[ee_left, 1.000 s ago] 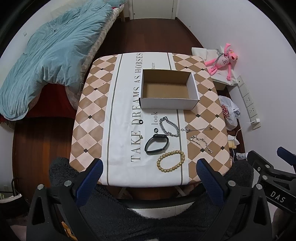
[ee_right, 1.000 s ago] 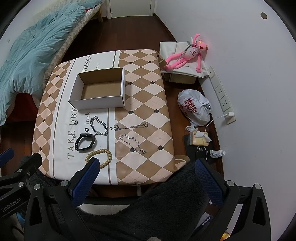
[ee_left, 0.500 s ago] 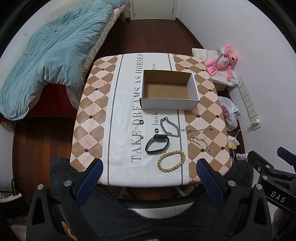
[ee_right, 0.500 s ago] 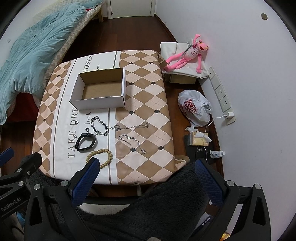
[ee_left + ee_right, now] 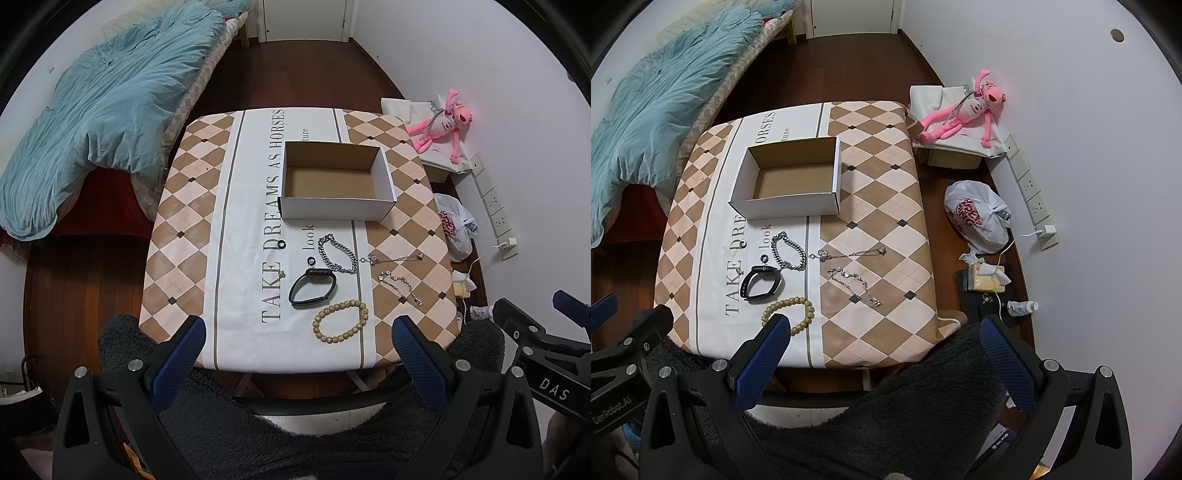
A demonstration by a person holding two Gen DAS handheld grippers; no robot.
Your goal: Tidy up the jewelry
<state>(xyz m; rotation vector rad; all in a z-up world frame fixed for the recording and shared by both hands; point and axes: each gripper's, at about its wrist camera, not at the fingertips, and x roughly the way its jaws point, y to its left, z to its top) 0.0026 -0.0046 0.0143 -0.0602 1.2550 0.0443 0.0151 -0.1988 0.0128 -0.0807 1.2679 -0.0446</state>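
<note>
An empty cardboard box (image 5: 336,184) (image 5: 792,181) stands on the checkered table (image 5: 192,206) (image 5: 882,206). In front of it lie a chunky silver chain (image 5: 336,253) (image 5: 788,251), a black wristband (image 5: 312,287) (image 5: 761,282), a wooden bead bracelet (image 5: 340,321) (image 5: 796,308), two thin silver chains (image 5: 393,258) (image 5: 400,286) (image 5: 849,254) (image 5: 854,284) and two small rings (image 5: 282,243) (image 5: 311,261). My left gripper (image 5: 295,332) is open, held above the table's near edge. My right gripper (image 5: 882,332) is open too, over the near right corner. Neither holds anything.
A bed with a teal blanket (image 5: 103,110) is at the left. By the right wall are a pink plush toy (image 5: 960,107) on a covered box, a white plastic bag (image 5: 977,218) and a power strip (image 5: 1032,192). Dark fleece clothing (image 5: 295,406) fills the bottom.
Both views have shifted very slightly; the table and jewelry look the same. Neither gripper has changed its opening.
</note>
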